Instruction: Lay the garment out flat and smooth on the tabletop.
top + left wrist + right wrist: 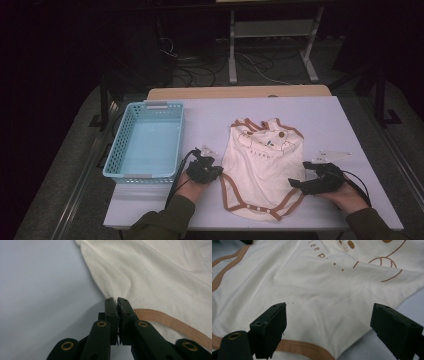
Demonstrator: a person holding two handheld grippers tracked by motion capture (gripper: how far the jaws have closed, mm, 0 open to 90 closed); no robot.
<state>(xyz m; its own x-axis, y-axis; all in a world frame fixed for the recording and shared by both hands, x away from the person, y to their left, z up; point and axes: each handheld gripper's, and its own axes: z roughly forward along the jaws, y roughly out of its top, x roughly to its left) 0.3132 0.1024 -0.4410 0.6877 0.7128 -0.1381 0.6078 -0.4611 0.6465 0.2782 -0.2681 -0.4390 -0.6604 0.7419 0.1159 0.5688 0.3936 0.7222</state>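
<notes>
White worktop (320, 125) is carrying a cream baby bodysuit (260, 170); L claw (117, 301) is clenching its edge, R claw (328, 322) is gaping released over its hem.

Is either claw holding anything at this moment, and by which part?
The left claw is shut on the bodysuit, pinching its side edge just above the brown-trimmed leg opening. The right claw stands open over the other side, gripping nothing.
</notes>
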